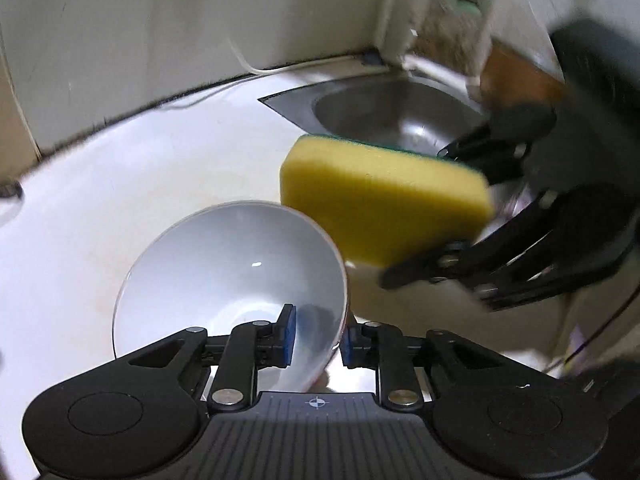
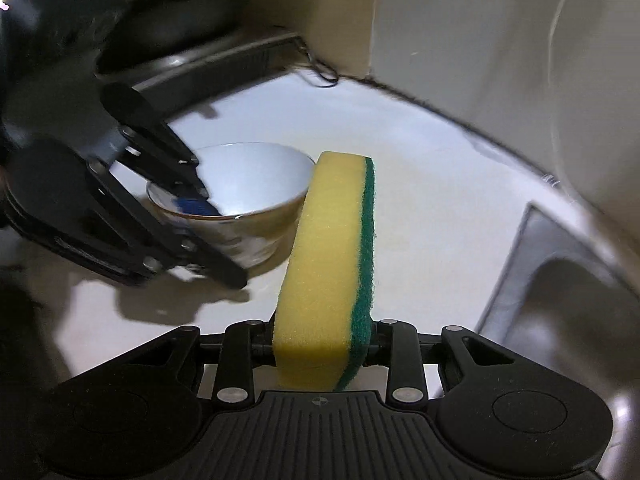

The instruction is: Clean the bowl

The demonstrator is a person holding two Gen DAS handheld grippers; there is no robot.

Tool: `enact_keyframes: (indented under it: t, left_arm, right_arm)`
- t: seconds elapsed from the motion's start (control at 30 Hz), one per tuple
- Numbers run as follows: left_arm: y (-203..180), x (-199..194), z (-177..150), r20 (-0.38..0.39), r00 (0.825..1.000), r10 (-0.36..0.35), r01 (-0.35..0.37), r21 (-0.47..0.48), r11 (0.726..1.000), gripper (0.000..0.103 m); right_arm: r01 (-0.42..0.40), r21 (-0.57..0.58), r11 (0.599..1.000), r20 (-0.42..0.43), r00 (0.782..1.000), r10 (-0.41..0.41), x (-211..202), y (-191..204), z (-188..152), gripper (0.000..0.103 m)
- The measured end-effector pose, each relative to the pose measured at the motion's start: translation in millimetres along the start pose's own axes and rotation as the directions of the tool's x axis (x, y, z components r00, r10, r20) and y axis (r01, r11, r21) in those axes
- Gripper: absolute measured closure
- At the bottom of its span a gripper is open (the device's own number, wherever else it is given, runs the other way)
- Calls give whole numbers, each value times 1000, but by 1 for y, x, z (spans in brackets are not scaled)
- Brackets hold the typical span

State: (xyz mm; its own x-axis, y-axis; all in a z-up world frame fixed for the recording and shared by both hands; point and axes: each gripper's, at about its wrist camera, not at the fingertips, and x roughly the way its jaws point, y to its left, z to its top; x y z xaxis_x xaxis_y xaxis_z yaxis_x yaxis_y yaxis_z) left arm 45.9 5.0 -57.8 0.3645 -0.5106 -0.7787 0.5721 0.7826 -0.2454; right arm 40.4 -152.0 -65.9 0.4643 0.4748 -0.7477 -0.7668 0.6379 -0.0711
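- Bowl (image 1: 230, 276), white and glossy, sits tilted over the pale tabletop (image 1: 120, 184); in the left wrist view its opening faces up and away from the camera
- Left gripper (image 1: 318, 338) has the bowl's near rim between its fingers: the blue pad of one finger (image 1: 289, 330) lies inside the bowl, the other blue pad sits just outside the wall, so the fingers are narrow and clamped on the rim
- In the right wrist view the same hold shows from the side: the left gripper (image 2: 200, 204) comes in from the left edge, one finger with its blue pad inside the bowl (image 2: 256, 184), the other under the outer wall
- Sponge (image 2: 326, 272), yellow foam with a green scouring layer, stands on edge between the fingers of the right gripper (image 2: 324, 350); they squeeze it at its near end, yellow face to the left and green face to the right
- From the left wrist view the sponge (image 1: 384, 204) hangs just beside the bowl's far right rim, yellow face toward the bowl; whether it touches the rim cannot be told
- Right gripper (image 1: 444, 208) reaches in from the right there, blurred
- Steel sink (image 1: 400, 116) is set into the tabletop beyond the sponge; in the right wrist view the sink (image 2: 560, 280) lies to the right, well apart from the bowl
- Dark pan (image 2: 180, 12) sits blurred at the top left, behind the bowl
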Motion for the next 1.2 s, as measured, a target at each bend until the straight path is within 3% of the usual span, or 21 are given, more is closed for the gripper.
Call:
enact_keyframes:
  t: [0.07,0.23,0.37,0.47,0.57,0.6,0.63,0.7,0.73,0.77,0.83,0.9,0.93,1.0,1.07,1.2]
  left_arm:
    - [9,-3,1,10,999,-31,31,-53,998,81]
    - [23,-6,6,27,998,-51,54,-120,991,80]
    - [17,-3,7,7,999,-36,36,-109,993,79]
    - [5,3,9,-28,1000,5,-6,-43,999,79]
    - [-8,5,7,-68,997,43,-39,60,997,77]
    - [-9,6,6,-71,996,45,-40,68,997,74]
    - [-20,5,2,-91,994,66,-52,143,988,72]
    - [-28,3,-2,-98,992,84,-63,200,978,58]
    - [-39,-3,-9,-95,986,135,-101,300,949,55]
    - [-43,-4,-11,-95,983,156,-116,335,935,51]
    - [-52,-9,-24,-87,961,262,-191,475,859,50]
    - [-53,-6,-34,-88,934,346,-242,557,795,51]
    - [-50,-2,-37,-103,925,366,-249,564,788,53]
    - [-45,4,-39,-141,931,337,-217,530,820,73]
    - [-47,5,-37,-129,935,330,-224,506,833,76]
    - [-45,12,-22,-119,952,282,-211,411,887,80]
  right_arm:
    - [-6,-23,1000,11,1000,6,1,5,0,71]
    - [-140,-30,990,37,989,141,-25,5,-15,71]
    - [-171,100,980,71,984,164,-24,-16,-25,71]
    - [-107,199,974,85,992,92,-16,-28,-29,71]
    - [-107,212,971,90,992,89,-5,-25,-26,71]
    - [-107,215,971,90,992,89,-1,-24,-25,71]
    - [-107,215,971,86,992,90,3,-23,-24,71]
    - [-104,217,971,77,993,89,5,-27,-24,71]
    - [-103,215,971,73,993,89,7,-28,-24,71]
    - [-110,208,972,69,993,97,9,-29,-23,71]
    - [-156,202,967,72,987,144,7,-30,-25,71]
    - [-206,202,958,69,978,196,0,-30,-33,71]
    - [-227,206,952,70,974,217,-3,-29,-39,71]
    - [-291,236,927,80,957,279,-9,-26,-52,71]
    - [-314,255,915,96,949,299,-10,-24,-55,71]
    - [-209,305,929,151,974,170,-15,-33,-50,71]
